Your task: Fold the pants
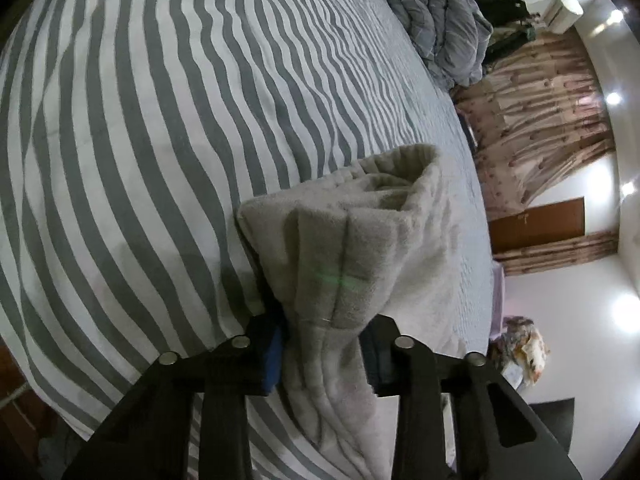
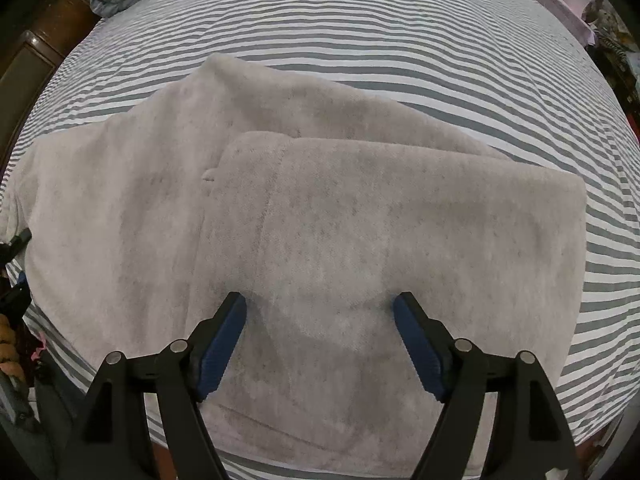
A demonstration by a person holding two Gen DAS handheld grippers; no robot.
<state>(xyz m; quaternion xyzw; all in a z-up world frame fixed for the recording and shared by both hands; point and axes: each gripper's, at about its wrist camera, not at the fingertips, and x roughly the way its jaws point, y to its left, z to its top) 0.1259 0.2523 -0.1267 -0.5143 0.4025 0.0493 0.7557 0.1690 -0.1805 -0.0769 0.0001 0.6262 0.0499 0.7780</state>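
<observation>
- Left tool (image 1: 324, 344) pinching a bunch of the pants (image 1: 352, 240), fingers squeezed on the soft grey cloth.
- Pinched part lifted off the bed (image 1: 160, 120), with a folded end poking up and out past the tool.
- Right tool (image 2: 320, 304) spread wide, blue pads (image 2: 222, 344) apart, holding nothing.
- Hovers right over the pants (image 2: 320, 220); cannot tell if the tips touch the cloth.
- Pants lying on the bed (image 2: 400, 20), spread mostly flat across the striped sheet.
- One layer of pants folded over on top of another, its edge running across the middle of the right view.
- Far corner of the lower layer sticking out toward the top left in the right view.
- Left tool (image 2: 16, 272) just seen at the left edge of the right view, next to the pants' left end.
- Rolled grey blanket (image 1: 436, 20) sitting at the far end of the bed, well apart from the pants.
- Brown curtains (image 1: 540, 120) and a wooden door (image 1: 536, 228) past the bed's side in the left view.
</observation>
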